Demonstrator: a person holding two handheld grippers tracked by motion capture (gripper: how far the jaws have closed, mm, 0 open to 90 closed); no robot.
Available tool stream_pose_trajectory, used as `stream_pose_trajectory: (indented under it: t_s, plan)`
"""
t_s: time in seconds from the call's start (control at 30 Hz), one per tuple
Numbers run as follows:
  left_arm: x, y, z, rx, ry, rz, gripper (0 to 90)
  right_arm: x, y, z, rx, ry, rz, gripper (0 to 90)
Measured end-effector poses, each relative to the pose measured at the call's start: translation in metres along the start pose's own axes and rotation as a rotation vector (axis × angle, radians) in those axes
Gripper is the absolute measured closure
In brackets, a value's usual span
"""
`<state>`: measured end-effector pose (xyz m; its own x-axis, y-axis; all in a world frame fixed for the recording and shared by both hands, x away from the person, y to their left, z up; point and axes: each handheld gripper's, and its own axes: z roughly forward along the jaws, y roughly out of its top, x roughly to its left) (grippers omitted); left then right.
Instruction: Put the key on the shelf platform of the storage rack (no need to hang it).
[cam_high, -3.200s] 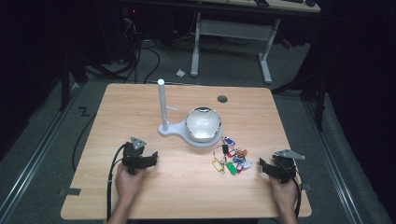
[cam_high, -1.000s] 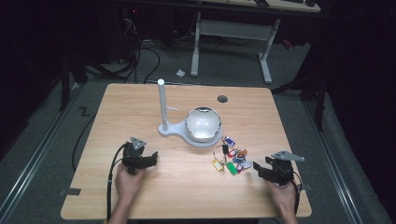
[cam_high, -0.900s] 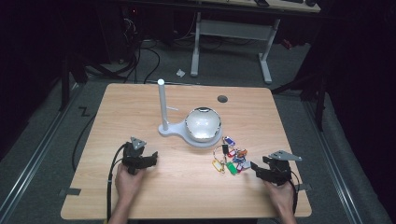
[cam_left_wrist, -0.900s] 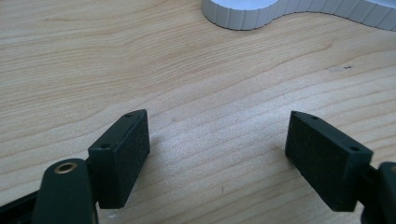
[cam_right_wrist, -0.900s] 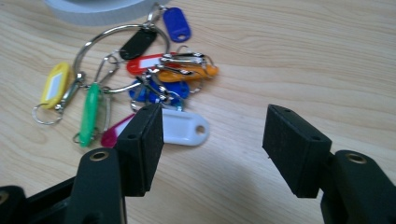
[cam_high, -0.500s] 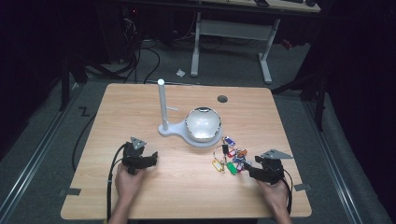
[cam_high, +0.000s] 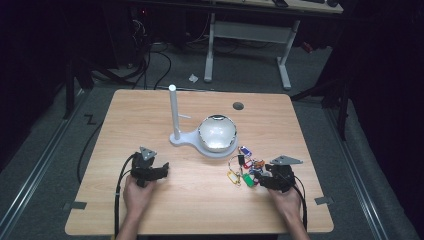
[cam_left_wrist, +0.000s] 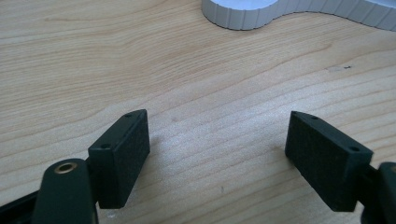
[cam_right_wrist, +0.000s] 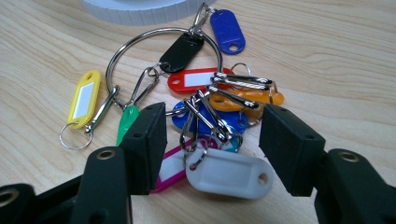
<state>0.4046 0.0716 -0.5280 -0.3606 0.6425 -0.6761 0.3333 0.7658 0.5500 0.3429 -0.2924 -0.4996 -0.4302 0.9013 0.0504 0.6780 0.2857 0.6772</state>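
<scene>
A bunch of coloured key tags on a metal ring lies on the wooden table, just right of the white stand. My right gripper sits low at the bunch's near right side. In the right gripper view its jaws straddle a white tag and several metal clips; the jaws have just been closing a little, and the pads stand apart from the tags. My left gripper rests on bare wood at the left, open, with nothing between its pads.
A white stand with a tall post and a shiny bowl occupies the table's middle; its ribbed base lies ahead of the left gripper. A round grommet hole is at the back. Bare wood lies between the hands.
The right hand has slid left across the table, bringing its gripper up to the key tags so the jaws now flank them. The left hand has stayed still.
</scene>
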Motion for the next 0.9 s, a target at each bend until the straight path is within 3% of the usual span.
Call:
stream_pose_trajectory:
  t_s: [0.27, 0.5, 0.63, 0.73, 0.9]
  plan:
    - [0.0, 0.0, 0.0, 0.001, -0.001, -0.001, 22.2, -0.002, 0.0, 0.01, 0.029, 0.009, 0.01, 44.5]
    - [0.0, 0.0, 0.0, 0.001, -0.001, 0.001, 22.2, -0.001, 0.001, 0.016, 0.036, 0.002, -0.014, 49.3]
    - [0.0, 0.0, 0.0, 0.001, -0.001, 0.001, 22.2, 0.001, 0.001, 0.017, 0.032, -0.008, -0.035, 55.4]
    - [0.0, 0.0, 0.0, 0.001, -0.001, 0.002, 22.2, 0.004, 0.003, 0.018, 0.046, -0.009, -0.079, 63.7]
    - [0.0, 0.0, 0.0, 0.001, -0.001, 0.001, 22.2, 0.007, 0.005, 0.018, 0.05, -0.006, -0.11, 67.4]
